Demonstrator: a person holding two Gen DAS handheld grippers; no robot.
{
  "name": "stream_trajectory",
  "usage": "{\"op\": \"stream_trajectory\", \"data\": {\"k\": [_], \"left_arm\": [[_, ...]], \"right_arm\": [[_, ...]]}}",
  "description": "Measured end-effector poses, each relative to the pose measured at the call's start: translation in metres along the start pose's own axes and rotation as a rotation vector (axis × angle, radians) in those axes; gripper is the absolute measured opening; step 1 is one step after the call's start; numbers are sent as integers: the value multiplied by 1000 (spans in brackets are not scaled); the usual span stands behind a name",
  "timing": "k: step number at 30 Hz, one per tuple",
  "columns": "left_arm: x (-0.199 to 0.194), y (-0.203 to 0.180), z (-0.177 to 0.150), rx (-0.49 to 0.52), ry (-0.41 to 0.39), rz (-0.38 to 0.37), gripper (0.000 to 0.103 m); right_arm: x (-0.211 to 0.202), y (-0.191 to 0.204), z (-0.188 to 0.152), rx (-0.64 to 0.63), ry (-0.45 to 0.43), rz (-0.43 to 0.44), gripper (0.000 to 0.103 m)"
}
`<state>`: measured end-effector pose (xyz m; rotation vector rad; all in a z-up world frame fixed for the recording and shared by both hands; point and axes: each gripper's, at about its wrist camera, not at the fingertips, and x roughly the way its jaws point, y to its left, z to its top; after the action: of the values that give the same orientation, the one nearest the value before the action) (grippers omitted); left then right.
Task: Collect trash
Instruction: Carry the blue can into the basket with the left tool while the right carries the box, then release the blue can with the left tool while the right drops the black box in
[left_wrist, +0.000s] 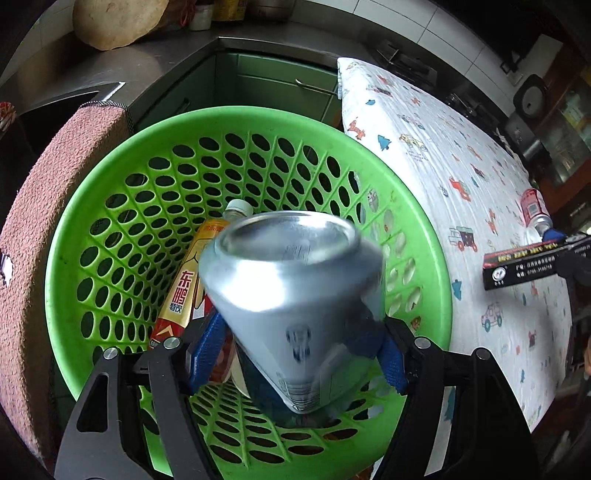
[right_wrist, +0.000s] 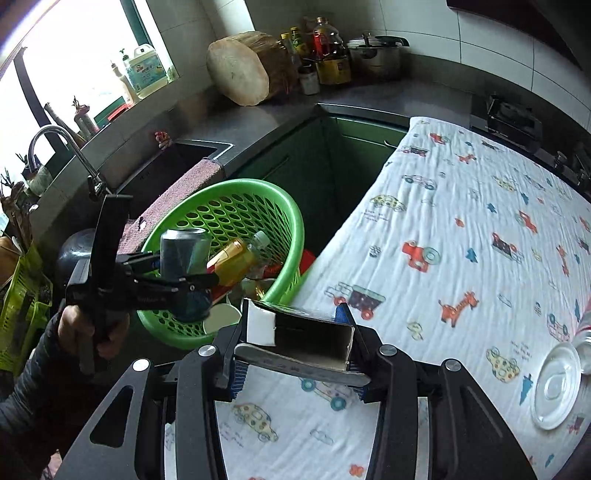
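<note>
My left gripper has its jaws spread, and a silver can, motion-blurred, sits between them right over the green perforated basket. The basket holds a yellow drink bottle and other trash. In the right wrist view the can hangs at the left gripper above the basket. My right gripper is shut on an open black carton and holds it above the patterned tablecloth. The carton also shows in the left wrist view.
A red-labelled plastic bottle lies on the cloth; its clear base is at the right edge of the right wrist view. A pink mat drapes the sink edge beside the basket. Steel counter, tap, wooden block.
</note>
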<state>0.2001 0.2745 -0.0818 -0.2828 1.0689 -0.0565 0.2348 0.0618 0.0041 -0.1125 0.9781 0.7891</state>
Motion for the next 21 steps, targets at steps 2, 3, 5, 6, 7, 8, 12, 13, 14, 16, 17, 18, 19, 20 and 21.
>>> {"op": "stream_trajectory", "data": {"k": [2, 3, 5, 6, 7, 8, 12, 13, 14, 16, 17, 18, 19, 20, 21], "left_arm": [[-2, 1, -3, 2, -5, -6, 74], [-3, 1, -4, 2, -6, -14, 74], [-6, 3, -7, -2, -8, -25, 74], [-8, 3, -8, -1, -9, -25, 74], [-10, 4, -9, -1, -14, -24, 74], [-13, 4, -10, -3, -20, -28, 75], [-25, 10, -17, -24, -55, -42, 81], [-28, 11, -19, -27, -62, -44, 81], [-30, 12, -20, -31, -65, -42, 81], [-32, 13, -23, -36, -65, -37, 81], [-34, 14, -25, -37, -67, -37, 81], [-35, 15, -27, -36, -68, -36, 81], [-36, 15, -28, -33, -69, -30, 81], [-37, 16, -29, -32, -71, -23, 81], [-37, 16, -30, -33, -72, -24, 81]], "right_arm": [[7, 5, 9, -4, -1, 16, 43], [11, 8, 14, -9, 1, 23, 43], [20, 14, 21, -15, 6, 31, 43], [25, 18, 25, -21, 12, 35, 43], [31, 20, 29, -27, 20, 39, 43], [36, 24, 32, -29, 22, 41, 43], [62, 34, 47, -33, 37, 36, 43], [69, 36, 51, -33, 44, 34, 43], [76, 38, 55, -30, 46, 31, 43], [91, 44, 61, -28, 57, 32, 43], [96, 46, 64, -23, 55, 34, 43], [102, 48, 66, -22, 53, 33, 43], [107, 51, 69, -30, 51, 31, 43], [111, 53, 70, -35, 41, 23, 43], [116, 55, 72, -42, 34, 14, 43]]}}
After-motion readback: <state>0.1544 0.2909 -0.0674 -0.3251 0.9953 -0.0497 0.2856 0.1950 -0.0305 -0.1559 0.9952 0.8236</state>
